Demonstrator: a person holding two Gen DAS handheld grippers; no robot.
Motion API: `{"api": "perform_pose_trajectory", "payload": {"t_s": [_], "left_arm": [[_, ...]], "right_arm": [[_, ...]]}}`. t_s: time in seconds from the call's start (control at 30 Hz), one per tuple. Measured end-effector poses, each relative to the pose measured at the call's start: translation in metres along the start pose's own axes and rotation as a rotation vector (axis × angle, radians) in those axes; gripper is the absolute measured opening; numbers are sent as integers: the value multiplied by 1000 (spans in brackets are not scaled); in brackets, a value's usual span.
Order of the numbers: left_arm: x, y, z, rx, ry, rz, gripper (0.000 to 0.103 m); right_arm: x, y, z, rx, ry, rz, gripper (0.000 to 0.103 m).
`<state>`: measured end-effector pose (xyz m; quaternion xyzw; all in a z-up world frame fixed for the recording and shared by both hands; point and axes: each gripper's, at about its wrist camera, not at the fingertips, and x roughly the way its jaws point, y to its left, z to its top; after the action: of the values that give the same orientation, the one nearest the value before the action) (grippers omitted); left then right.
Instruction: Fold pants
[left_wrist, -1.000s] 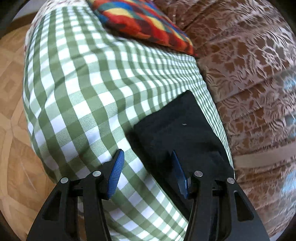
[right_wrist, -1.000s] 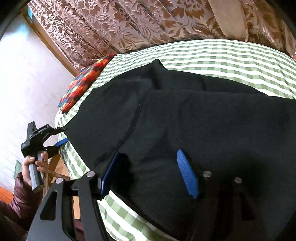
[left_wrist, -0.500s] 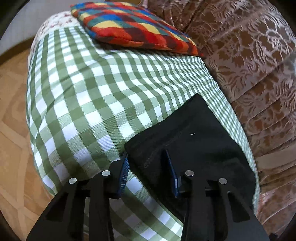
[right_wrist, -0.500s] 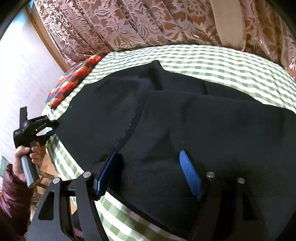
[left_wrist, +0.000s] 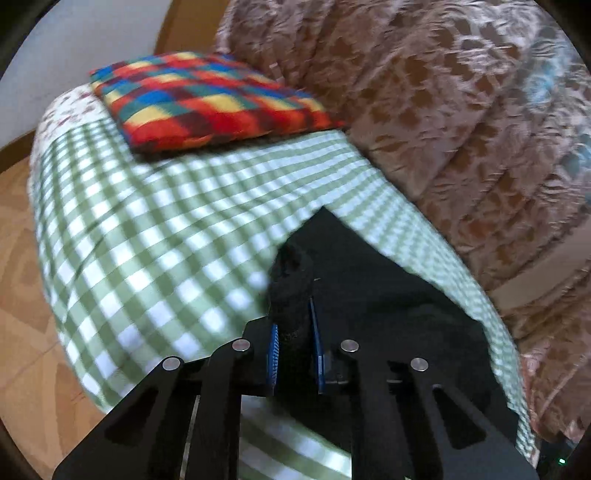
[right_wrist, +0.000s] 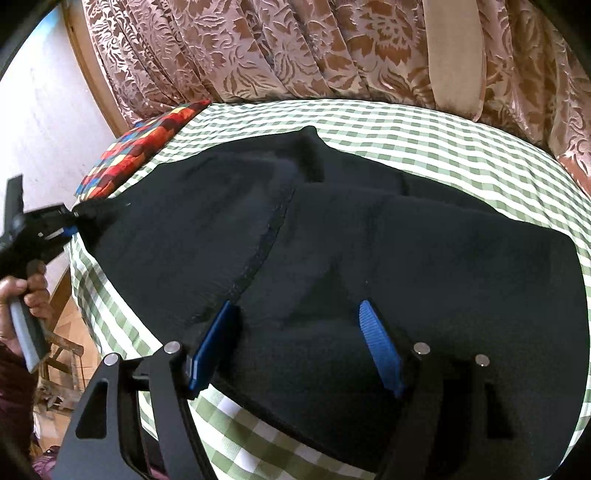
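- Our left tongs (left_wrist: 293, 347) have just been closing, and the blue pads now pinch a bunched corner of the pants (right_wrist: 332, 251); a second ago that corner lay flat on the bed (left_wrist: 147, 236) between open pads.
- The pinched corner now stands up off the checked cover, and the left view is blurred with movement.
- We judge this as the start of the fold: one end of the pants is gripped and ready to be carried across.
- Our right tongs (right_wrist: 295, 347) stand wide apart over the near edge of the pants, much as before; the pads sit on or just above the cloth and clamp nothing.
- The pants lie spread across the bed, black on green check, with the pillow (left_wrist: 210, 99) beyond their far end.
- Hard to tell: how many layers the left tongs hold, since the black cloth shows little detail.
- The pants' right end is hidden behind the right tongs' frame in the right view.
- Seen from the right, the left tongs (right_wrist: 64, 230) are small and blurred, with a hand (right_wrist: 22, 306) on the handle.
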<state>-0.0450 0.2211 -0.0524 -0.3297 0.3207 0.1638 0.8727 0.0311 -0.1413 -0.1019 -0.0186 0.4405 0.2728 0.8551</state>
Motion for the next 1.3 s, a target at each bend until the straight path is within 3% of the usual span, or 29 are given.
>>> {"api": "perform_pose_trajectory", "payload": {"t_s": [0.2,0.33,0.4,0.43,0.53,0.63,0.9,0.97,1.1,1.2,1.3], "left_arm": [[-19,-57,-3,122,-8,-220,12],[-23,-105,-22,245,25,-351,11],[-21,-130,-39,316,55,-416,11],[-20,-137,-47,341,70,-436,11],[-16,-160,-69,417,117,-481,11],[-17,-177,-87,491,143,-504,11],[-20,-188,-110,595,158,-517,11],[-22,-188,-113,620,155,-520,11],[-27,-188,-114,669,147,-524,11],[-39,-172,-99,654,156,-584,13],[-53,-136,-66,513,171,-678,21]], "right_arm": [[-6,0,0,5,-22,-7,75],[-35,-14,5,68,-128,25,81],[-48,-25,10,125,-160,111,85],[-51,-33,14,176,-156,216,88],[-49,-47,25,298,-119,459,92],[-33,-51,40,367,-59,604,93],[23,-40,83,436,81,690,93],[40,-32,92,413,130,673,85],[57,-7,105,308,190,637,21],[43,6,115,238,154,640,14],[28,13,121,217,123,656,14]]}}
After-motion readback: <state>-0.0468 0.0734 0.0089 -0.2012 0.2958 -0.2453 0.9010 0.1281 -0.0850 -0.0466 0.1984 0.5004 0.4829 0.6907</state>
